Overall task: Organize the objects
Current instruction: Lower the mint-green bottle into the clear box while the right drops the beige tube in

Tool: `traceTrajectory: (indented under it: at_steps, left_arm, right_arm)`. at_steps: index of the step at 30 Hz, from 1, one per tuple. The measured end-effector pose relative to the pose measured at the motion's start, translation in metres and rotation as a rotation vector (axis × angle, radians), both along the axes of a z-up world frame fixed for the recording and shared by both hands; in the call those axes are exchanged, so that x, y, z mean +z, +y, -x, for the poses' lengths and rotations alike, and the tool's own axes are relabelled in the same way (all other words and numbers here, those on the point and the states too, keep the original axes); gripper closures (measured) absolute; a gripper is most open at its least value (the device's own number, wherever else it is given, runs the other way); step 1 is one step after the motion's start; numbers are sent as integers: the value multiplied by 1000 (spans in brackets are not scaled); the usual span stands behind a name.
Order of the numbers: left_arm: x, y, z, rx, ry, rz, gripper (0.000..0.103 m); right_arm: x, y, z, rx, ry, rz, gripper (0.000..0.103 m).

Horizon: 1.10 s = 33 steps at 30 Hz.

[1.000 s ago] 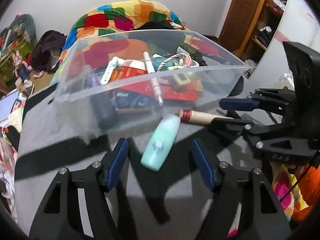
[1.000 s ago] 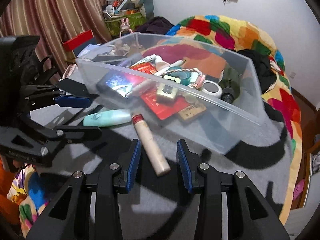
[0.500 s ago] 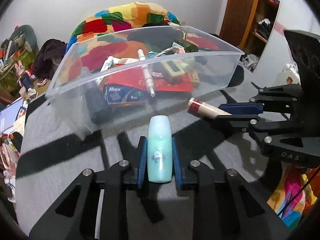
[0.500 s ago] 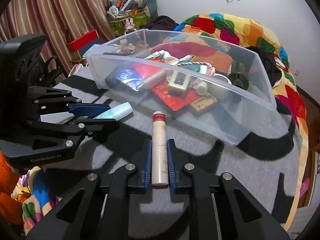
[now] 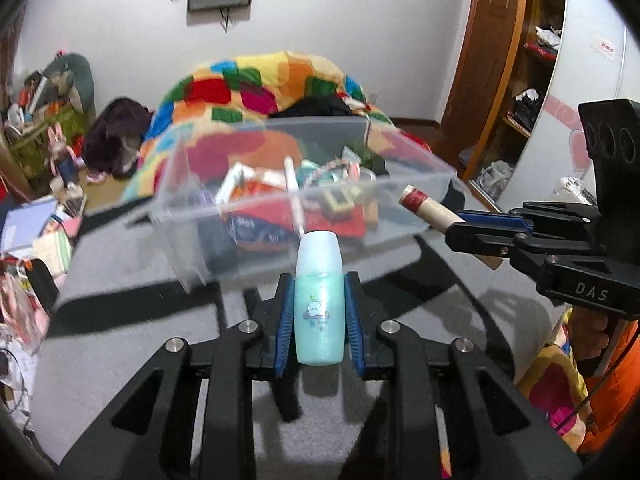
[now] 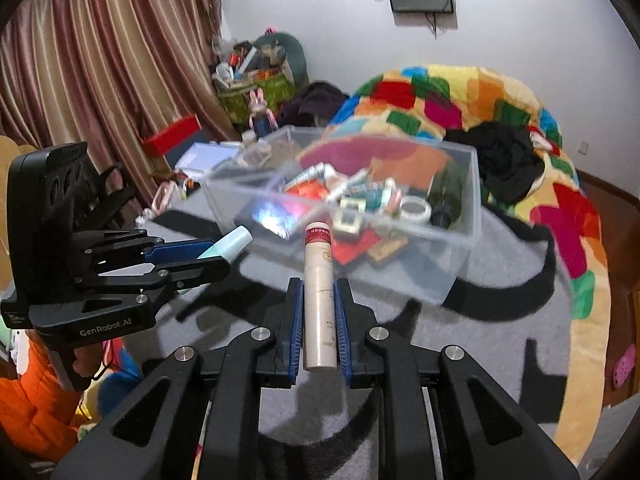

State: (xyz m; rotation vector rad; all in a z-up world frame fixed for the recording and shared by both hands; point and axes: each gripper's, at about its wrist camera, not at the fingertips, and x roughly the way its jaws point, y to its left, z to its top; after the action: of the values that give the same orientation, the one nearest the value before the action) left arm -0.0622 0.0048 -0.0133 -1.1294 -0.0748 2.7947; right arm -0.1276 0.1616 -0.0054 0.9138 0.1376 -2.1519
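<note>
Right gripper [image 6: 319,312] clamps a cream tube [image 6: 319,300]; left gripper [image 6: 192,258] grips a mint bottle [image 6: 230,243] before a clear bin [image 6: 464,240].

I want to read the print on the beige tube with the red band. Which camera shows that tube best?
The right wrist view: the beige tube runs lengthwise down the middle, clamped in the right gripper, red band and faint print facing the camera. The left wrist view shows only its red-banded end poking out sideways from that gripper, small and at an angle.

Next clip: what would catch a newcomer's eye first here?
Each tool grips something: the left tool clamps a mint-green bottle, the right tool a cream tube with a red cap. Just beyond them stands a clear plastic bin crammed with small clutter.
</note>
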Motion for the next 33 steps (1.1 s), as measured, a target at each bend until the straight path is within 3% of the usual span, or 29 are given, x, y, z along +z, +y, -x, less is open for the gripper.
traceTrajectory:
  at_steps: [8,15,22,26,33]
  left_arm:
    - [26,-13,14,15,72,20,79]
    - [34,-20,38,34,87,52,79]
    - [26,-26,69,44,47,41,79]
    - [14,-33,90,50,-15,-2,79]
    - [5,-33,96,45,-34,-7,79]
  right_arm:
    - [28,-6,14,-30,49,70,89]
    - [23,-26,46,-84,21,62,89]
    - [11,-38,79,-128,-22,18,89]
    - [1,-46,92,-133,-57,-6,89]
    - [-14,-58,96,-101,-84,-50,89]
